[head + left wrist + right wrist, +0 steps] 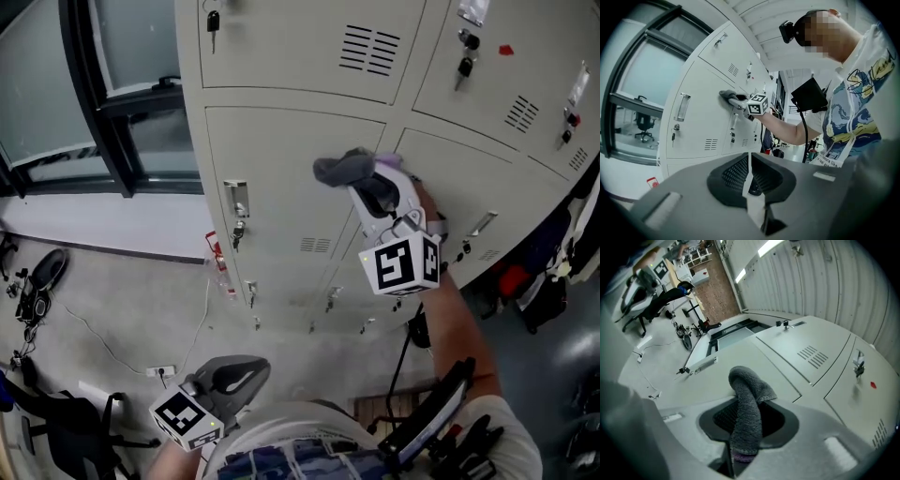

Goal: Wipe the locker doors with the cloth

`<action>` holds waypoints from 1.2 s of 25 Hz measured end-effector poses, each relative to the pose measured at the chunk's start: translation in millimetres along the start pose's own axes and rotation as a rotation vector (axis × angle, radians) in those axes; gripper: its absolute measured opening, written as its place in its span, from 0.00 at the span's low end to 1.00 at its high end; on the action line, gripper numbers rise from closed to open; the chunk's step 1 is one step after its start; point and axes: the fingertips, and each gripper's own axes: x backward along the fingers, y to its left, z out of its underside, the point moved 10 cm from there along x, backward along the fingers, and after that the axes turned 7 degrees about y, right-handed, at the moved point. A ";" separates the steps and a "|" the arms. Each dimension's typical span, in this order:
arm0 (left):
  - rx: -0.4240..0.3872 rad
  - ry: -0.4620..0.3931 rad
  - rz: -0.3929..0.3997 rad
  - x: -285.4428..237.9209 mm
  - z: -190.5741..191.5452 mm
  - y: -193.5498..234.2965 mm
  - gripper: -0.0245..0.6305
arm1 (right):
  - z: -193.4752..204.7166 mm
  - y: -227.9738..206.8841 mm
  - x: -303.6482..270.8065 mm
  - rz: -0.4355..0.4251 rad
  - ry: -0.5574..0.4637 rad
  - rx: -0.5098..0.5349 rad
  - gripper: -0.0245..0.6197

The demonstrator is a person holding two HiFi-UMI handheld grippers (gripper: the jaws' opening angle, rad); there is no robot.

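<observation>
A grey cloth (339, 168) is pinched in my right gripper (364, 187), which is shut on it and presses it against the upper edge of a beige locker door (281, 206). In the right gripper view the cloth (746, 408) rises from between the jaws of the right gripper (742, 437), and its folded end rests on the door (740, 357). My left gripper (230, 375) hangs low near my body, shut and holding nothing. In the left gripper view, the left gripper (749, 176) faces the lockers (701, 117), and the cloth (727, 95) shows far off on the door.
Keys (214, 21) hang in several locks. A dark-framed window (103, 94) stands left of the lockers. Shoes (42, 277), a cable with a power strip (159, 371) and a black chair (66, 431) are on the floor. Bags (539, 281) lie at the right.
</observation>
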 end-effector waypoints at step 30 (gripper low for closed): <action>-0.042 0.057 -0.045 32.4 14.8 4.4 0.06 | 82.3 213.7 -32.1 -0.540 0.419 0.048 0.20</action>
